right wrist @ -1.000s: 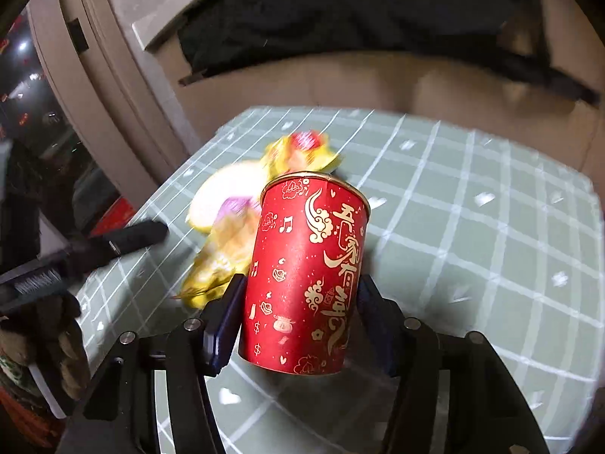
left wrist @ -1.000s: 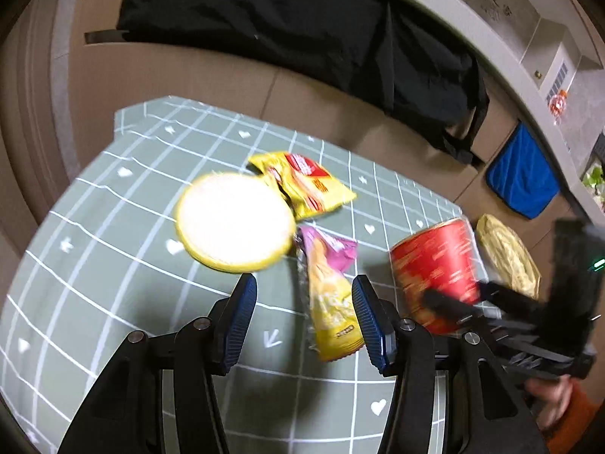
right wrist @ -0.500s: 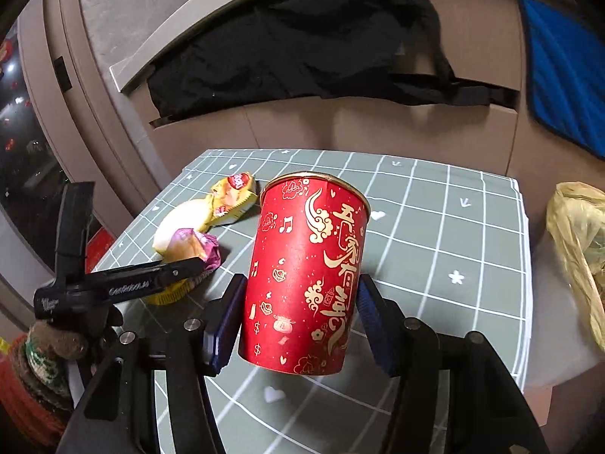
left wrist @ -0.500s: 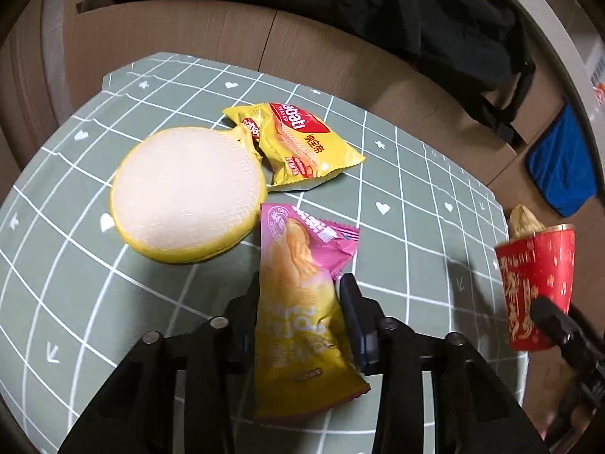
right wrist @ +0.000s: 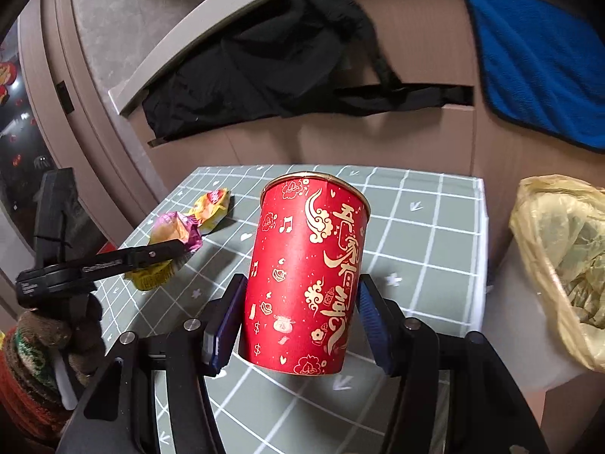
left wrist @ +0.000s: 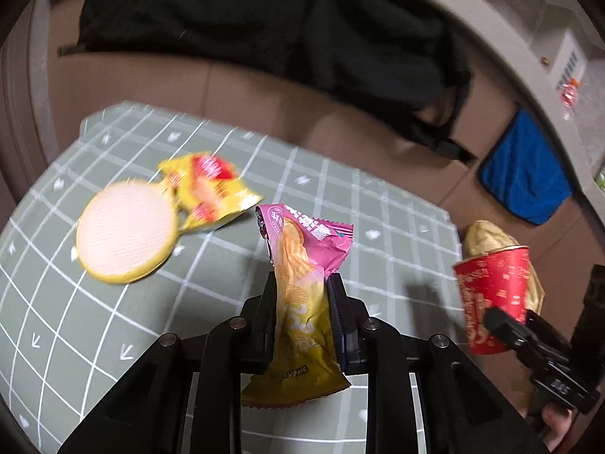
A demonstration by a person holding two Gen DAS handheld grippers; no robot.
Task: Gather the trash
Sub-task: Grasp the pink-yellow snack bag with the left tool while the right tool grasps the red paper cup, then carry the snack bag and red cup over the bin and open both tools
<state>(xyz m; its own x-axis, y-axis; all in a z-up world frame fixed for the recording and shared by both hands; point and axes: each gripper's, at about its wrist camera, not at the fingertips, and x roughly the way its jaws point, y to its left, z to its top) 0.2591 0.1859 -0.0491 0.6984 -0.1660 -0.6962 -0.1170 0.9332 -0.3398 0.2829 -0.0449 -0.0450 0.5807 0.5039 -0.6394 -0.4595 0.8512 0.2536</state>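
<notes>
Black fingers of your left gripper are closing on the pink-and-yellow crinkled snack wrapper, which stands upright between the pads and looks lifted clear of the grey-green grid-patterned tablecloth. Your right gripper is clamped on the red paper cup with gold print, upright and held above the cloth, near its right-hand edge.

So two pieces are in hand but neither is binned yet. The yellow plastic trash bag sits open just off the table's right side, close to the cup; I'd judge the cup goes in first. Left on the cloth are the yellow-and-red foil snack packet and, touching it, the round white-topped lid with a yellow rim.

Both grippers point forward and steeply down over the table. Your left one sits further from the bag, so the wrapper has the longer carry across the cloth.
</notes>
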